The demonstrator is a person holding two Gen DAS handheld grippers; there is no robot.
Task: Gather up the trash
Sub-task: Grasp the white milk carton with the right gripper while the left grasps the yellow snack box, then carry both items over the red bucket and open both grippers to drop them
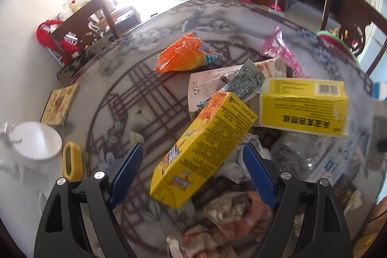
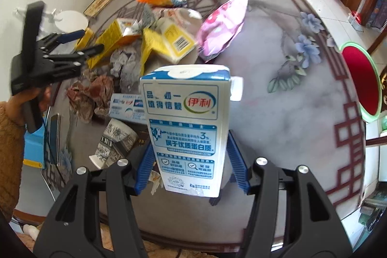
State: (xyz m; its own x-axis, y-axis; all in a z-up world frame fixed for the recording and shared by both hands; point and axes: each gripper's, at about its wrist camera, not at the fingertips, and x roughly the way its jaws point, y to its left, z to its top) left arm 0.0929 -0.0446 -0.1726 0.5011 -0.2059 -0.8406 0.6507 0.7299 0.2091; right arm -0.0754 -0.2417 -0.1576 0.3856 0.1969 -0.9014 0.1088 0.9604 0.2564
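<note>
a patterned table (image 1: 150, 93) is carrying a trash heap: a yellow box (image 1: 203, 149) lying between the left fingers, an orange bag (image 1: 181, 55) and pink bag (image 2: 222, 25) sitting beyond them.

On the blue-and-white milk carton (image 2: 186, 132) in front of my right tool I read the red and green oval logo 伊利, beside it 值得信赖, and lower down a large "3" and 属于优质蛋白质; the lying yellow cardboard box (image 1: 304, 105) carries a barcode and upside-down black characters too blurred to read.
</note>
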